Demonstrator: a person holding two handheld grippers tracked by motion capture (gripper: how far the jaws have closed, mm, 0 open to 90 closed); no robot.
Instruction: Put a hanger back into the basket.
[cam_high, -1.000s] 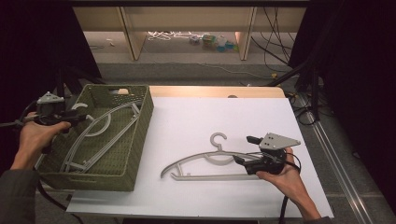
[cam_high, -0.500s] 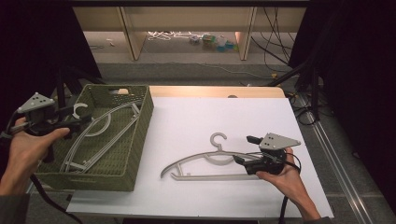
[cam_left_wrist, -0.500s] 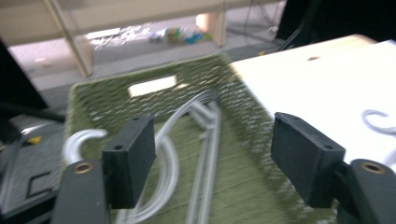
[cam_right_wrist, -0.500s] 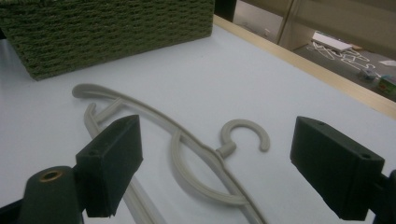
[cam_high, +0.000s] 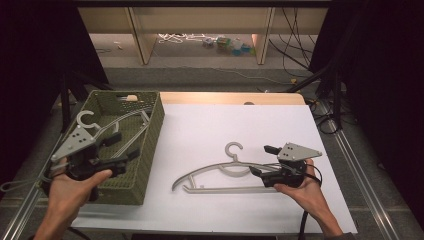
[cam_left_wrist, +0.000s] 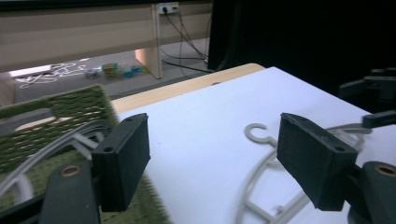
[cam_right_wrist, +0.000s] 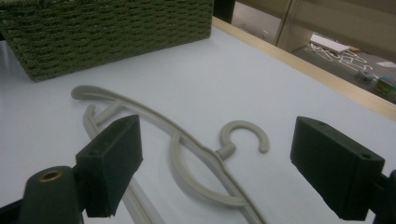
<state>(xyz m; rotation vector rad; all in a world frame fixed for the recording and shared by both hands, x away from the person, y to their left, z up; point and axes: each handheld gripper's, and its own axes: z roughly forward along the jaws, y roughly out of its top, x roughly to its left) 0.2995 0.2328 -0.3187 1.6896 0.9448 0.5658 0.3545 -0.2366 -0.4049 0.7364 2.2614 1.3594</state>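
hanger (cam_high: 225, 172) between wide-open right tool (cam_high: 260, 161)

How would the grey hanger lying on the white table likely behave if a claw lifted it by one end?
The hanger looks like thin moulded plastic, so probably light and fairly stiff. Held at one end, its long arms would likely swing or tilt. Its smooth surface may slip between the pads.

This looks like a lab or recording studio rather than a home. A white table (cam_high: 300, 125) stands ringed by black curtains (cam_high: 385, 75), with cables (cam_high: 295, 30) trailing over the bare floor and pale wooden shelving (cam_high: 200, 17) behind, where small oddments lie scattered.
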